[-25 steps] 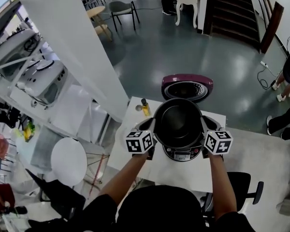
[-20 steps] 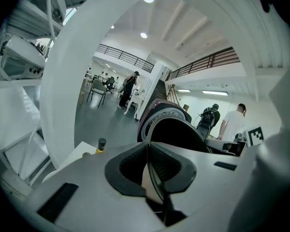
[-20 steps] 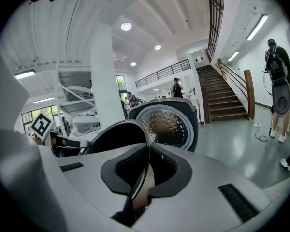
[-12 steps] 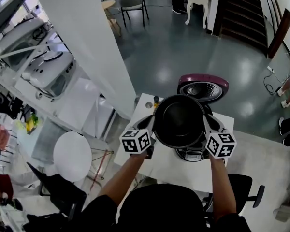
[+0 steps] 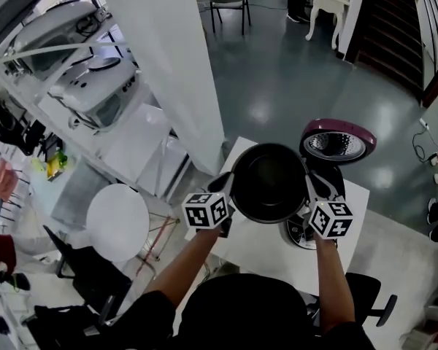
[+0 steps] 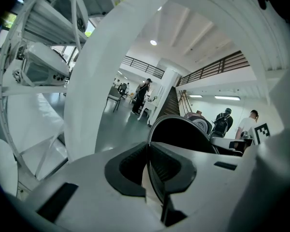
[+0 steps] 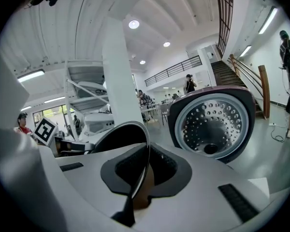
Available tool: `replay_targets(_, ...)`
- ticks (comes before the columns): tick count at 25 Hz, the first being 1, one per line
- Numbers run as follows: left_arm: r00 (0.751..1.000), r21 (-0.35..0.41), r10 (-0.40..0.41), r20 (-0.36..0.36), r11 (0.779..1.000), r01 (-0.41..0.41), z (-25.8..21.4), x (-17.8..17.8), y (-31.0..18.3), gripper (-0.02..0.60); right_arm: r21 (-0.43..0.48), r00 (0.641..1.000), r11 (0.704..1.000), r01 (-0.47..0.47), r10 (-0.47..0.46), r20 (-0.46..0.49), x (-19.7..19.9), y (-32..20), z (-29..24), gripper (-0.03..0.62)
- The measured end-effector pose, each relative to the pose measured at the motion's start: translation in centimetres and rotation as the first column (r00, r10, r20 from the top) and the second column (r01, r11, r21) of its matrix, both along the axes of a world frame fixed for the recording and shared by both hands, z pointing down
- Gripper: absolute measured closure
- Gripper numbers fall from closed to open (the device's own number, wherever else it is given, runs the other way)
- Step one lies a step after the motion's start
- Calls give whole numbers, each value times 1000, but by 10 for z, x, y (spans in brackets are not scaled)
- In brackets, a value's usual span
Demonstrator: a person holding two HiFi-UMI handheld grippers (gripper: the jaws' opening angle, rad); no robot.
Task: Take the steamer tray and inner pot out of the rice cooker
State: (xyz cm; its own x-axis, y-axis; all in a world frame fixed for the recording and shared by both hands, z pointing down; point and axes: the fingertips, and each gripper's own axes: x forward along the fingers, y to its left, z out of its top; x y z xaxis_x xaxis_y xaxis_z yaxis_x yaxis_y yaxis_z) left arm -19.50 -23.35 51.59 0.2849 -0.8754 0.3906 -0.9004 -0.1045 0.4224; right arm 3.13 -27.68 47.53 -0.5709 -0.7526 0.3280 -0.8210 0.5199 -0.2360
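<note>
The black inner pot [image 5: 270, 182] hangs in the air above the white table [image 5: 259, 252], held by its rim from both sides. My left gripper [image 5: 230, 189] is shut on the rim's left edge and my right gripper [image 5: 311, 192] on its right edge. The thin rim [image 6: 157, 129] runs between the left gripper's [image 6: 148, 170] dark pads, and the pot [image 7: 118, 140] sits the same way in my right gripper [image 7: 144, 170]. The rice cooker [image 5: 304, 233] stands below and right of the pot, its purple lid [image 5: 338, 141] raised open. No steamer tray is in sight.
A white column [image 5: 177, 64] rises just left of the table. Shelving with appliances [image 5: 80, 86] and a round white stool [image 5: 118, 222] fill the left side. A black chair [image 5: 366, 299] sits at the table's near right. The cooker's perforated lid plate [image 7: 212, 122] faces the right gripper view.
Both grippers have carried the pot to the left, off the cooker. The cooker's body and open lid now lie to the pot's right rather than directly under and behind it.
</note>
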Motion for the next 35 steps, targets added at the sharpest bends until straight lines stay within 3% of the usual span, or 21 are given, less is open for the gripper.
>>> replay_targets(17, 997, -82, -78, 16, 994, 79, 48, -105, 21, 558, -93, 996, 992, 89, -91, -11, -111, 2, 48, 579)
replay_targets(35, 999, -199, -30, 41, 979, 38, 123, -133, 28, 558, -226, 995, 972, 57, -73, -62, -135, 15, 134, 577)
